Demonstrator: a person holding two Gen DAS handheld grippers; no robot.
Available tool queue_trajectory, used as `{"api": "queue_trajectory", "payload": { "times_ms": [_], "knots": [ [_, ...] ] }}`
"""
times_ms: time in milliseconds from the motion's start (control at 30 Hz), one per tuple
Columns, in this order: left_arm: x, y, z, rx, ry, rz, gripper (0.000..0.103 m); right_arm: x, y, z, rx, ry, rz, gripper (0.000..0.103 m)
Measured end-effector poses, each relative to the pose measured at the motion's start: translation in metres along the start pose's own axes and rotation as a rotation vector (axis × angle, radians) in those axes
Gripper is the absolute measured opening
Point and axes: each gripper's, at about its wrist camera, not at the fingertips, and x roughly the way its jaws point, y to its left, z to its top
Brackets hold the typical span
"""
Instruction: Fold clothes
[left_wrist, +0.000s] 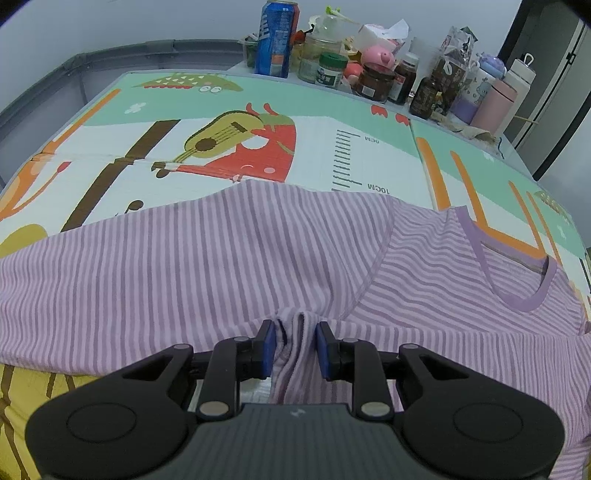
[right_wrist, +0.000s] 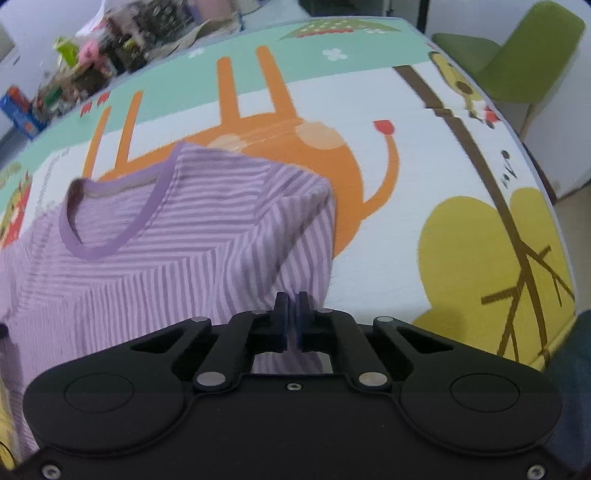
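My left claw (left_wrist: 295, 345), jaws apart, straddles a bunched fold of the striped purple shirt (left_wrist: 229, 258). My right claw (right_wrist: 291, 321) pinches its sleeve edge. Shirt lies on the patterned counter (left_wrist: 332, 147).

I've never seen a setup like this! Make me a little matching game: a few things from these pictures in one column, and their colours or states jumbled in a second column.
Things:
1. neckband of the striped shirt
2. chair
3. tall can
4. right hand-held gripper

Colours or states:
A. blue
B. closed on a fold of shirt cloth
C. green
D. solid purple

Pairs: 1-D, 2-C, 3-A, 4-B
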Motion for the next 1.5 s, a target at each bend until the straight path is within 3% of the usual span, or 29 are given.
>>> {"api": "queue_trajectory", "payload": {
  "times_ms": [267, 500, 733, 867, 933, 1000, 1133, 1300, 1500],
  "knots": [
    [0.005, -0.002, -0.001, 0.002, 0.013, 0.014, 0.025, -0.015, -0.036, -0.006, 0.214, -0.016, 0.055, 0.002],
    [0.007, -0.004, -0.003, 0.006, 0.021, 0.033, 0.028, 0.005, -0.076, -0.027, 0.547, 0.010, 0.111, 0.002],
    [-0.001, -0.008, -0.002, 0.022, 0.003, 0.040, 0.029, -0.012, -0.062, -0.020, 0.432, -0.058, 0.074, 0.006],
    [-0.019, -0.023, -0.005, 0.056, -0.082, 0.080, 0.029, -0.036, -0.047, -0.009, 0.345, -0.172, 0.071, 0.006],
    [-0.029, -0.033, -0.008, 0.084, -0.129, 0.086, 0.029, -0.035, -0.042, -0.001, 0.334, -0.172, 0.097, 0.006],
    [-0.034, -0.042, -0.011, 0.117, -0.144, 0.042, 0.029, -0.031, -0.036, 0.007, 0.323, -0.155, 0.116, 0.006],
    [-0.027, -0.056, -0.019, 0.188, -0.093, -0.042, 0.029, -0.009, -0.027, 0.015, 0.301, -0.109, 0.076, 0.005],
    [-0.003, -0.060, -0.030, 0.212, 0.000, 0.000, 0.028, 0.015, -0.025, 0.019, 0.292, -0.085, 0.019, 0.003],
    [0.001, -0.043, -0.024, 0.150, 0.009, 0.009, 0.029, 0.025, -0.034, 0.026, 0.299, -0.100, 0.005, 0.002]
  ]
}}
